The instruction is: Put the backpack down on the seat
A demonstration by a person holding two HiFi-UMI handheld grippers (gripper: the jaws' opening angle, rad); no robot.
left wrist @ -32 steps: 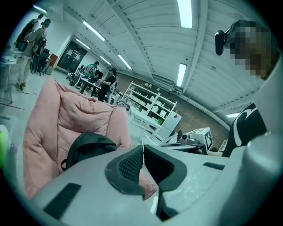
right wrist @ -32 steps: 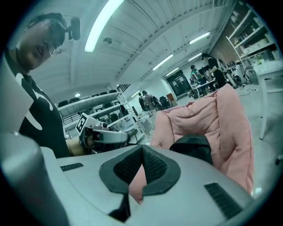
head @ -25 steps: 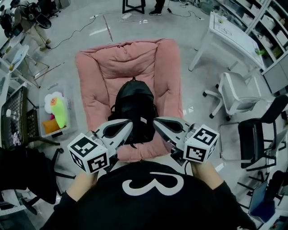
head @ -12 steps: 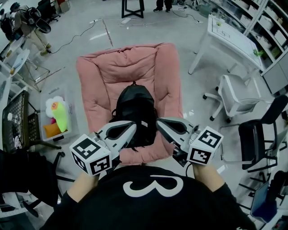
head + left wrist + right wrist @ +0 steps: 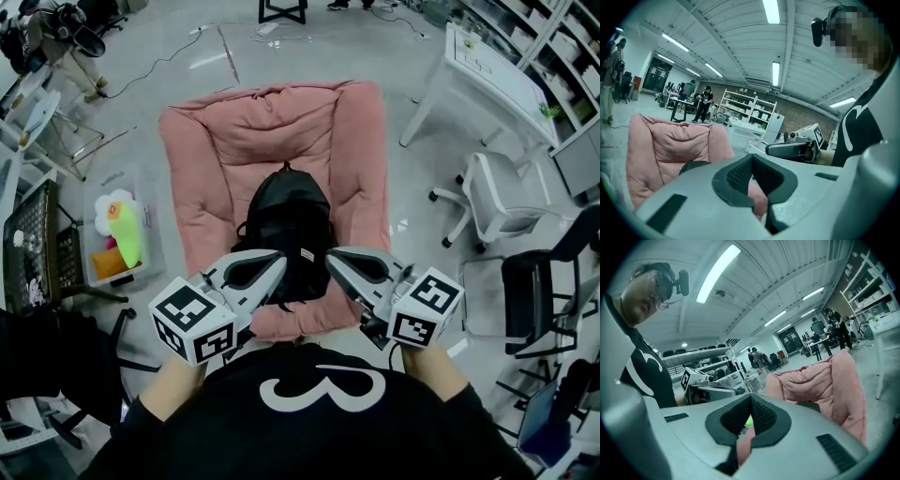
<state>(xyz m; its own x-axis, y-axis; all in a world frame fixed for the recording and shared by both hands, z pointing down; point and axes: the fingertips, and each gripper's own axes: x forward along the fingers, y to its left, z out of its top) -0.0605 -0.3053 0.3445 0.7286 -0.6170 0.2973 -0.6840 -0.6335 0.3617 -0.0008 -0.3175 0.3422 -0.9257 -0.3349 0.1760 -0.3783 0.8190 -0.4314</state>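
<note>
Black backpack (image 5: 286, 234) is down on the pink seat (image 5: 216, 141), rounded and zipped, top handle pointing away from the tools, a small white label (image 5: 307, 254) on its side. Left gripper (image 5: 279, 260) and right gripper (image 5: 332, 255) hover at its near end, one each side, both with jaws pressed together and nothing in them. Out beyond the left gripper, a clear bin (image 5: 117, 176) holds a flower plush (image 5: 112, 204) plus green and orange items. The gripper tips cover the backpack's near end, and each gripper view catches only a dark sliver of it.
</note>
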